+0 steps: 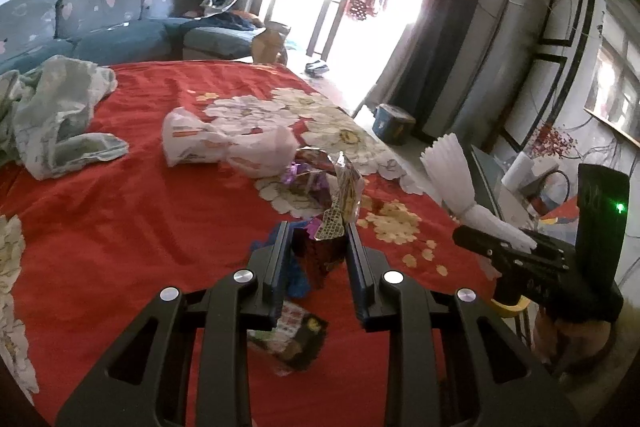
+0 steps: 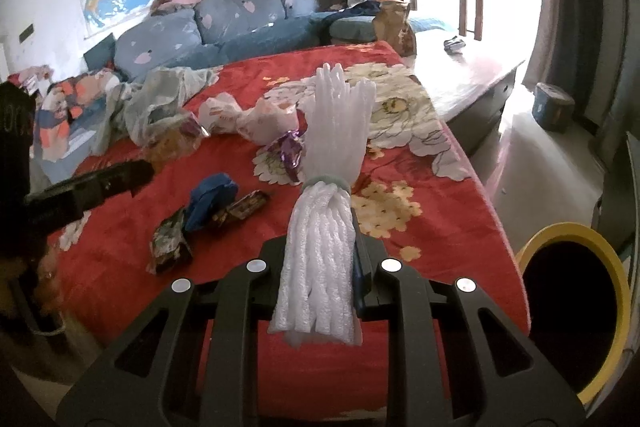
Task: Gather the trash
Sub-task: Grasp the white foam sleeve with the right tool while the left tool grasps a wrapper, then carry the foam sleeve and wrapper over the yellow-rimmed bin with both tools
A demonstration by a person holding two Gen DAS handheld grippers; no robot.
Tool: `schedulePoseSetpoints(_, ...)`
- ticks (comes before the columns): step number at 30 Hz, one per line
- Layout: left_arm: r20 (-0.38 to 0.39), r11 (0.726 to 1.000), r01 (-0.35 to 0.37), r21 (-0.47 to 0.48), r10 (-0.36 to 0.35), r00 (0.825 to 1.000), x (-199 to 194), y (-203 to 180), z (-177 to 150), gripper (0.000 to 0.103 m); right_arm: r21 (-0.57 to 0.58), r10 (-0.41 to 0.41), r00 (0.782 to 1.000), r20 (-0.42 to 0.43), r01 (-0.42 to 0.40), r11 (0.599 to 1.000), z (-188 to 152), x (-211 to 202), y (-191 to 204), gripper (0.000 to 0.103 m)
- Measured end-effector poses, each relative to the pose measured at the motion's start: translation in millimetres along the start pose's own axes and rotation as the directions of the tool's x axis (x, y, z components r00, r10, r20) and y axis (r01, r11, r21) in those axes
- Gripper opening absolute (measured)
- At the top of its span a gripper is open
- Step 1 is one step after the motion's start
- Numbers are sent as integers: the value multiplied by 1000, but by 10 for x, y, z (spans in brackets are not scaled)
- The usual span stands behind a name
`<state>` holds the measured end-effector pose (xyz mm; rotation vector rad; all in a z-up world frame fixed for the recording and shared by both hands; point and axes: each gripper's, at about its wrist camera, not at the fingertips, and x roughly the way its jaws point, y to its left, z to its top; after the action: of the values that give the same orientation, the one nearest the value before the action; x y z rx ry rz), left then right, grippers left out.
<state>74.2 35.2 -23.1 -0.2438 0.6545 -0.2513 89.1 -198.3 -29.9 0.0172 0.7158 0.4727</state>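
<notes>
In the left wrist view my left gripper is shut on a crumpled shiny foil wrapper, lifted a little above the red flowered bedspread. My right gripper is shut on a white foam net bundle tied with a band, which sticks up and forward from the jaws. That foam net and the right gripper also show at the right of the left wrist view. A yellow-rimmed bin with a dark inside stands beside the bed at lower right.
More litter lies on the bedspread: a white plastic bag, a purple wrapper, a blue scrap, dark snack wrappers and a pale green bag. A blue sofa stands behind the bed.
</notes>
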Motion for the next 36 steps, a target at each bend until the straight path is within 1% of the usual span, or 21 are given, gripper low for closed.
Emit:
schedulePoseSetpoints(12, -10, 999, 41, 34, -41, 999, 161, -297, 58, 26, 66, -24, 999, 42, 21, 998, 66, -131, -263, 15)
schedulePoseSetpoints(20, -19, 996, 65, 55, -64, 998, 259, -473, 83, 26, 116, -55, 997, 51, 48, 992, 66, -179, -466, 15)
schedulePoseSetpoints(36, -28, 985, 127, 117, -125, 992, 466, -910, 144, 26, 240, -135, 989, 62, 116, 964, -11, -289, -938, 15)
